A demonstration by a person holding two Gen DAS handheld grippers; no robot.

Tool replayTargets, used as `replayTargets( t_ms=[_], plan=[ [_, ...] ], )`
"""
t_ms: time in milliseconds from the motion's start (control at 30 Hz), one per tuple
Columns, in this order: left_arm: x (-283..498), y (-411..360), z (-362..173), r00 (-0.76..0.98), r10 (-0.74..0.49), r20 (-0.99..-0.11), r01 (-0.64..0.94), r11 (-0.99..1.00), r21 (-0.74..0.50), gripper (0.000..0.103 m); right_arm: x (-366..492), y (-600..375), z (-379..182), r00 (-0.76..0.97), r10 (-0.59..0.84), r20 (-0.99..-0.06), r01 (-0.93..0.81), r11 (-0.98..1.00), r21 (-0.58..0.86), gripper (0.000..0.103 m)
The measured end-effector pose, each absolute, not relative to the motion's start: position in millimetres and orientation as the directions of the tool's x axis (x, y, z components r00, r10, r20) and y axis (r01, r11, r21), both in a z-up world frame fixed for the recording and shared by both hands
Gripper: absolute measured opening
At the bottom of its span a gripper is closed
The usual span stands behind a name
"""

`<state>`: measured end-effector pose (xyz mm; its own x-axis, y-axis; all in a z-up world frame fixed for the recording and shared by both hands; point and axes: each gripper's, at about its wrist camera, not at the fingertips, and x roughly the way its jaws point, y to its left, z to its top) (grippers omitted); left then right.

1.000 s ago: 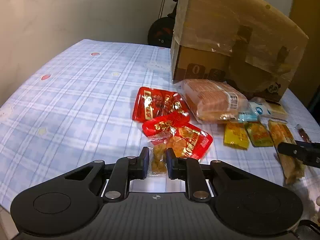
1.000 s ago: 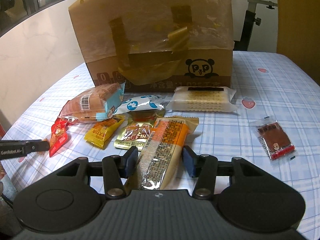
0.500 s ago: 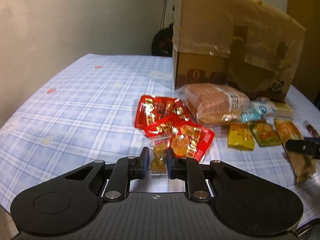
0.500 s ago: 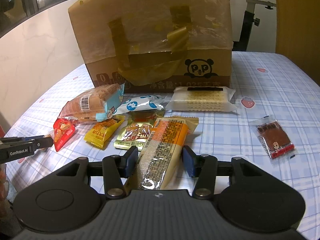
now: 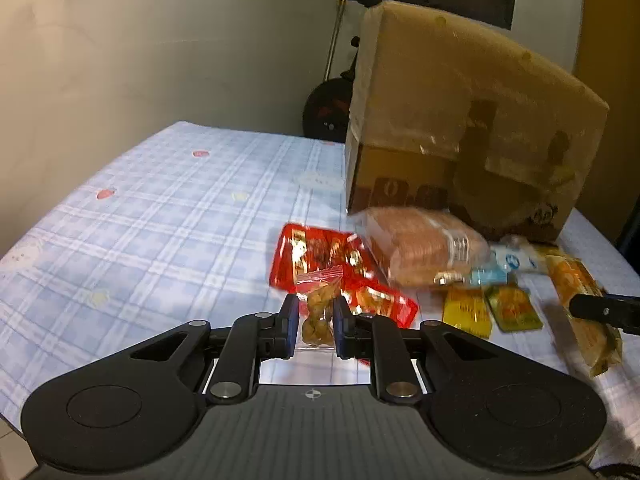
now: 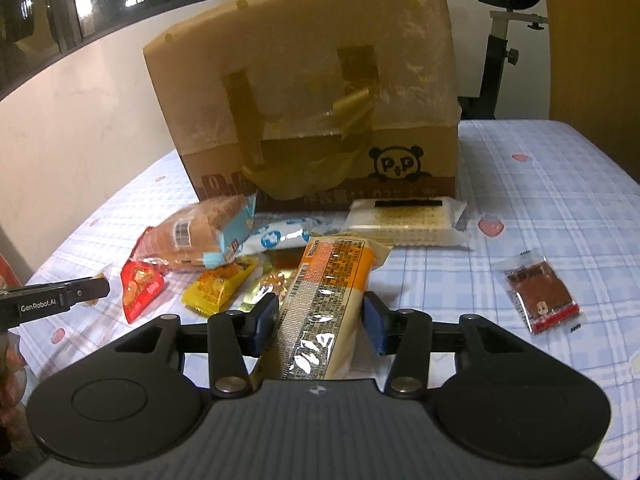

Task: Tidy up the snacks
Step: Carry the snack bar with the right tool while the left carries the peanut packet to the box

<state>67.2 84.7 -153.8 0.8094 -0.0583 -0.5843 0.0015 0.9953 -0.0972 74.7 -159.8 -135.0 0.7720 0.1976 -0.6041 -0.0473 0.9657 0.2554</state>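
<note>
My left gripper [image 5: 316, 314] is shut on a small clear packet of golden-brown snacks [image 5: 318, 318] and holds it lifted above the red snack packets [image 5: 320, 256]. My right gripper [image 6: 320, 316] has its jaws on both sides of a long orange snack pack [image 6: 328, 292] that lies lengthwise between them; I cannot tell if they touch it. A bread loaf pack [image 6: 204, 236], a yellow packet [image 6: 220, 286], a blue-white packet [image 6: 280, 234] and a cracker pack [image 6: 404, 222] lie before the cardboard box [image 6: 312, 92].
A small brown packet [image 6: 540, 294] lies alone at the right. The left gripper's finger [image 6: 56, 296] shows at the left in the right wrist view. An exercise bike [image 6: 500, 40] stands behind the table. The checked tablecloth [image 5: 160, 216] stretches left of the snacks.
My left gripper has risen with the clear packet, tilting its view up toward the box. My right gripper has stayed around the orange pack.
</note>
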Motion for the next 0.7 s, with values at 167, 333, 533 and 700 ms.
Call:
replayTargets(
  t_ms=[167,333,533,700],
  plan=[
    [75.5,89.3,-129.1,0.838,-0.063,-0.542,-0.002,0.993,-0.117,0.019,75.7,-166.5,-118.3,0.801,0.197,-0.566,-0.049,0.963,0.265,0.048],
    [82.9,85.5,-98.1,0.875,-0.079,-0.479,0.029,0.994,-0.11,0.019,79.7,-173.8,-93.9,0.836,0.183,-0.517,-0.057,0.966,0.25,0.048],
    [94.0,76.0,-70.9,0.893,-0.113,-0.435,0.072,0.991,-0.11,0.019,85.6,-183.9,-67.4,0.867,0.173,-0.468,-0.065,0.969,0.237,0.048],
    [98.9,67.0,-54.2,0.901,-0.153,-0.406,0.117,0.987,-0.112,0.019,92.5,-187.4,-50.5,0.88,0.17,-0.443,-0.081,0.974,0.213,0.048]
  ],
)
